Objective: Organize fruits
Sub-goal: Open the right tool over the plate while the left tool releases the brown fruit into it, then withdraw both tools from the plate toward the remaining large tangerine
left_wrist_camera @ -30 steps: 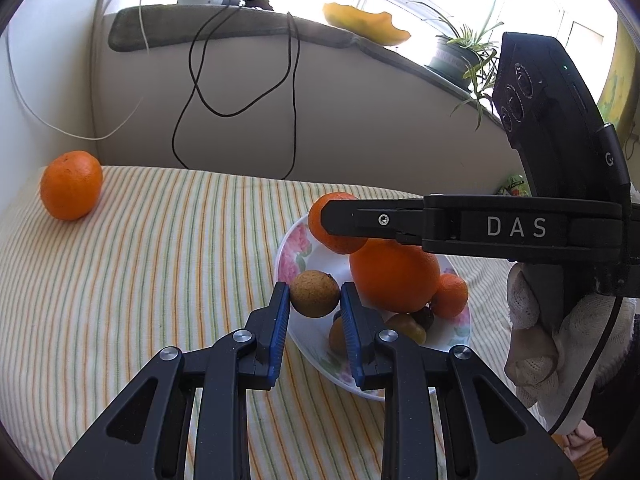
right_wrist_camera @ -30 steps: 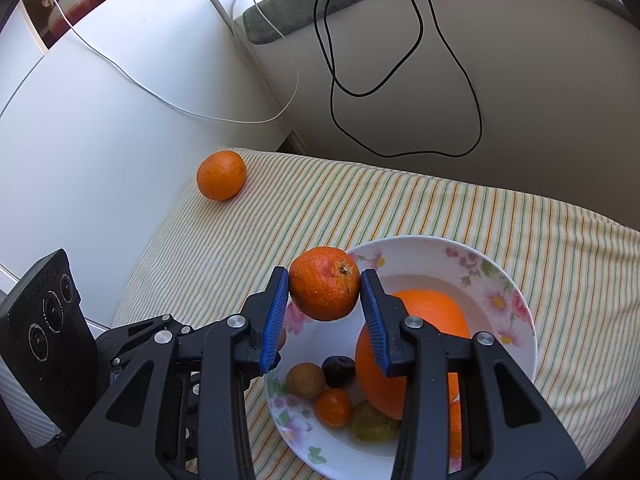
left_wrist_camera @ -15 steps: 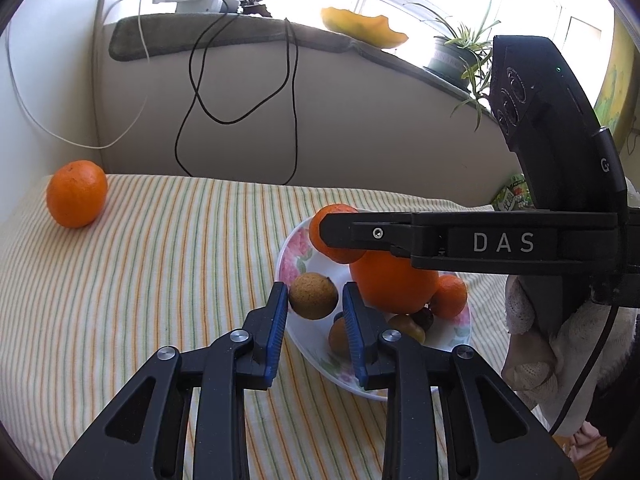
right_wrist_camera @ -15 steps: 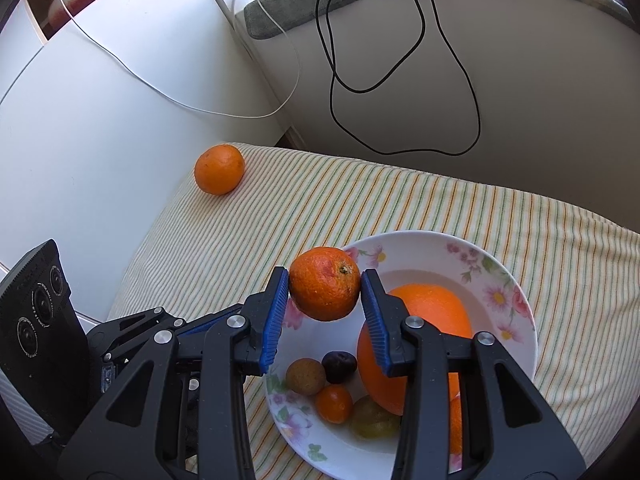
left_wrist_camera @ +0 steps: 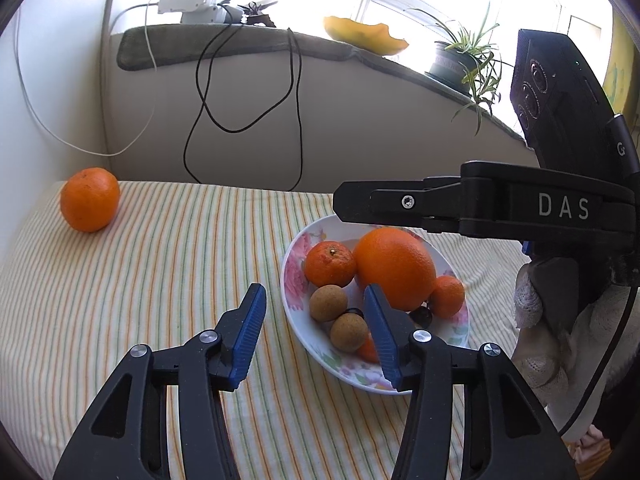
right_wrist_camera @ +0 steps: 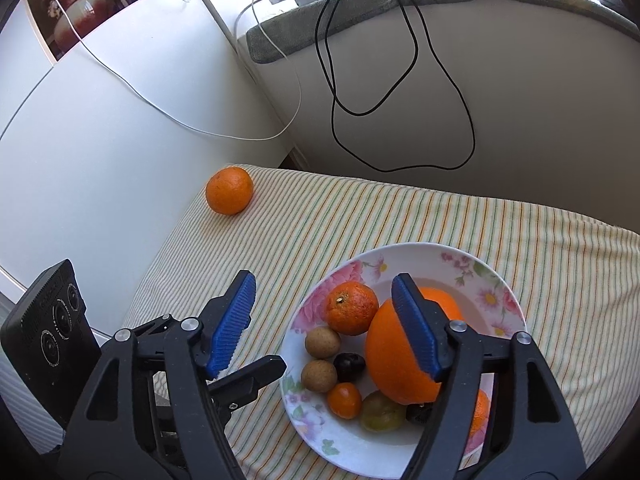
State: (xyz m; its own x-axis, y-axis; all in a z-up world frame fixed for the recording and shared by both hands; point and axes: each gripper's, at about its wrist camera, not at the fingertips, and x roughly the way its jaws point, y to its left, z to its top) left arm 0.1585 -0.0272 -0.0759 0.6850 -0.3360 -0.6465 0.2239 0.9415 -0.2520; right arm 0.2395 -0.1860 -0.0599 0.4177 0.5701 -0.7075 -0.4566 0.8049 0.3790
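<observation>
A flowered white plate [left_wrist_camera: 294, 276] [right_wrist_camera: 496, 280] holds a big orange [left_wrist_camera: 394, 268] [right_wrist_camera: 392, 360], a tangerine [left_wrist_camera: 330, 264] [right_wrist_camera: 351, 307], two brown round fruits [left_wrist_camera: 328, 303] [right_wrist_camera: 322, 342], a dark plum [right_wrist_camera: 349, 366], a small orange tomato [right_wrist_camera: 344, 400] and a green grape [right_wrist_camera: 382, 414]. My left gripper [left_wrist_camera: 314, 320] is open and empty over the plate's near rim. My right gripper [right_wrist_camera: 324, 322] is open and empty above the plate. A lone orange [left_wrist_camera: 90, 199] [right_wrist_camera: 229, 190] lies on the striped cloth at the far left.
The striped cloth [left_wrist_camera: 160, 260] covers the table, which ends at a white wall on the left and a low wall behind. Black and white cables [left_wrist_camera: 244, 92] hang down that wall. A windowsill holds a plant pot [left_wrist_camera: 450, 62] and a yellow dish [left_wrist_camera: 366, 38].
Both grippers opened. The right one let the tangerine go onto the plate beside the big orange, and the left one let its brown fruit go onto the plate. Both drew back slightly.
</observation>
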